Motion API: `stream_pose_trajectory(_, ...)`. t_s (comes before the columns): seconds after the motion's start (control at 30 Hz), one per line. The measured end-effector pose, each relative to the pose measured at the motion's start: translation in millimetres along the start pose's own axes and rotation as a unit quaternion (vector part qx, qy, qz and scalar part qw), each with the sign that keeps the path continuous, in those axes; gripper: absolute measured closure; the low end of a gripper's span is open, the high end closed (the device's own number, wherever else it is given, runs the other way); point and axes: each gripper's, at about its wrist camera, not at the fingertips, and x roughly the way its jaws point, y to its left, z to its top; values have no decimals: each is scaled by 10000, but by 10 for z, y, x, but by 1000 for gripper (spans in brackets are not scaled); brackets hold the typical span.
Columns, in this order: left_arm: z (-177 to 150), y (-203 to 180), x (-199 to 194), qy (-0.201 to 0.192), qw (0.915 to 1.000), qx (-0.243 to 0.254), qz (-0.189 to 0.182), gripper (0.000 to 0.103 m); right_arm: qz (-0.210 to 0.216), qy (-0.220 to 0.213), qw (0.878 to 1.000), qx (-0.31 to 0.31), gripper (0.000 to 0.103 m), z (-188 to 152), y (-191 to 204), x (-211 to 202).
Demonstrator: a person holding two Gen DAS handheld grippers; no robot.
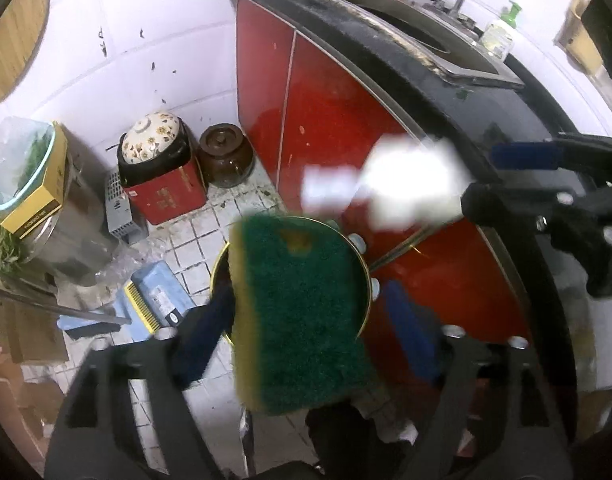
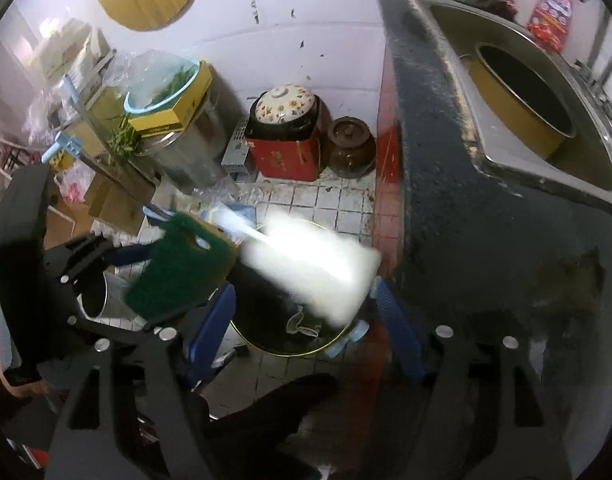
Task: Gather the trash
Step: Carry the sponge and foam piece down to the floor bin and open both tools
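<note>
The step in hand, as I judge it, is dropping both pieces into the bin (image 1: 222, 264) on the floor.

In the left wrist view, the left gripper (image 1: 306, 300) has its jaws apart around the green and yellow sponge (image 1: 302, 312). The pad at 9 o'clock touches the yellow edge; at 3 o'clock a thin gap shows the bin's rim, so the sponge is probably not pinched. It hangs over the bin's mouth, which is good. To do it well, keep the gripper above the middle of the opening and let the sponge go flat, so it does not catch the rim.

At 2 o'clock of the sponge is a blurred white piece (image 1: 406, 188), in front of the tips of the right gripper (image 1: 482, 178). Its jaws are also apart. What the piece is, I cannot tell.

The right wrist view shows what the first hides: the inside of the bin, with a crumpled scrap (image 2: 302, 324) already lying there, and the white piece over the opening. It also shows a steel cup (image 2: 94, 300) at 9 o'clock of the bin, so a drop too far to that side could miss.
</note>
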Motion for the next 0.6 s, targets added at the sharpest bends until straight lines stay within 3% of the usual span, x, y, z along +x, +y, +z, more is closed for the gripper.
stream_pose_trajectory(0.2, 32, 21, 90, 83, 10000, 24, 6, 22, 79, 98, 9999, 27, 31, 15, -17, 8)
stream_pose_trajectory(0.37, 79, -37, -20, 13, 9999, 158, 50, 19, 58, -82, 9997, 215, 25, -46, -113, -232)
stream_pose_trajectory(0.43, 140, -130, -103, -1, 9995, 296, 124, 19, 38, -193, 9990, 409, 24, -122, -193, -423)
stream_pose_trajectory(0.5, 227, -266, -200, -37, 9987, 433, 253, 10, -64, -338, 9978, 568, 19, -221, -277, -623)
stream_pose_trajectory(0.6, 386, -636, -410, -207, 9969, 706, 282, 7, -379, -633, 9928, 939, 8, -533, -482, -1078)
